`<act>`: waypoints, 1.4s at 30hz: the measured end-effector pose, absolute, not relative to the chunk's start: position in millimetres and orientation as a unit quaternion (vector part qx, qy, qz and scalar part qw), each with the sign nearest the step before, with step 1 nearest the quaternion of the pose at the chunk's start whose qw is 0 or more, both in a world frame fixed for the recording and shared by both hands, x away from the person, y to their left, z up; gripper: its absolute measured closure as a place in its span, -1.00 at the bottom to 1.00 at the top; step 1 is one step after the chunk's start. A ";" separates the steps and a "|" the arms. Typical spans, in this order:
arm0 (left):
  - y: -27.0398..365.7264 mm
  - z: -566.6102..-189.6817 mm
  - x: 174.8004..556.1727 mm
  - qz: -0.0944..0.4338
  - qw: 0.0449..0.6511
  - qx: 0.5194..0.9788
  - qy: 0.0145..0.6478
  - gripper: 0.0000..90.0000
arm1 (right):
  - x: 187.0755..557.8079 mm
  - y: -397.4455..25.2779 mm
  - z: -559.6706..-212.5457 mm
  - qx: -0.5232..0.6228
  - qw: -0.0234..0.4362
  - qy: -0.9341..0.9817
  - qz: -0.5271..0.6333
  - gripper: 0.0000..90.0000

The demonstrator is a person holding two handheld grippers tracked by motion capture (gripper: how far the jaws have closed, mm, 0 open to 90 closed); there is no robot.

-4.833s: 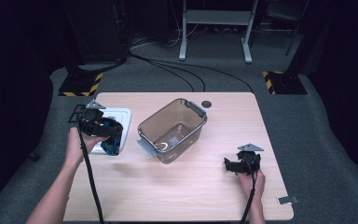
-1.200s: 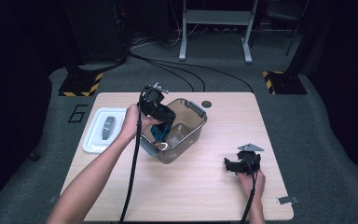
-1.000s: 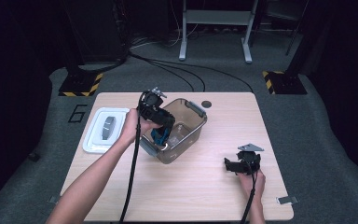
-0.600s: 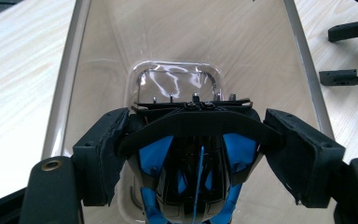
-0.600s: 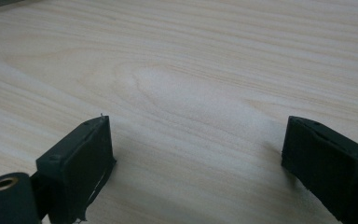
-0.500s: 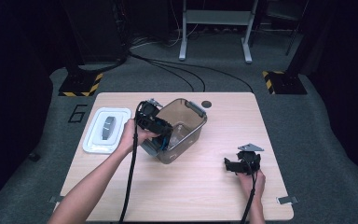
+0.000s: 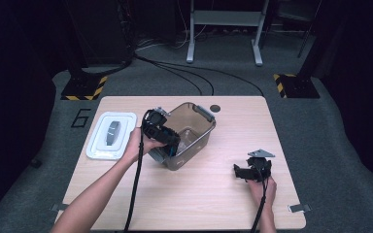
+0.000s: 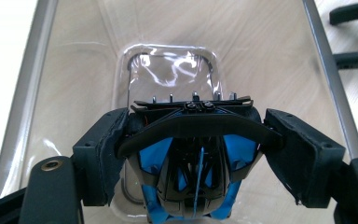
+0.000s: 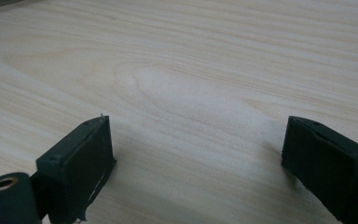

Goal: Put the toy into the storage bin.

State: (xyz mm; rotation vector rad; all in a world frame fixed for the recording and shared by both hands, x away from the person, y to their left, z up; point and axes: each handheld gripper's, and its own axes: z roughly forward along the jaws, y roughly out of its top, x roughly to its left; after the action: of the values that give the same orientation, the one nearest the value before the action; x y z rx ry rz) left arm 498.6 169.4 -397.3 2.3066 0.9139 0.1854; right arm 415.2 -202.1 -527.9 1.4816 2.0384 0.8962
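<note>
At left of centre in the high view, the left gripper (image 7: 169, 145) holds a black-and-blue object (image 8: 193, 170) clamped between its jaws, inside the clear bin (image 7: 205, 115) (placing step, I judge). Next: open the jaws, lift out. Lower right, the right gripper (image 7: 244, 171) rests, jaws apart.

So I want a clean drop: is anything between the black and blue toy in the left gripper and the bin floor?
Nothing visible. The left gripper holds the toy inside the clear bin; below is bare floor.
</note>
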 end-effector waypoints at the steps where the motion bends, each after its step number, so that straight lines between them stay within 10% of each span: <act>1: 169.3 -397.6 497.7 0.072 0.324 0.876 0.349 -0.46 | 415.2 -202.1 -527.9 0.539 0.231 0.741 0.326 -0.82; 42: 179.8 -385.7 468.6 0.104 0.275 0.905 0.307 -0.47 | 415.2 -202.0 -528.0 0.539 0.232 0.741 0.326 -0.82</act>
State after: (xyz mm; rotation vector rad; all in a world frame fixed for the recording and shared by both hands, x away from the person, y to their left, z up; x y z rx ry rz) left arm 468.6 179.8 -385.7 2.4343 0.8249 0.2786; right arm 415.2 -202.0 -528.0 1.4812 2.0366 0.8944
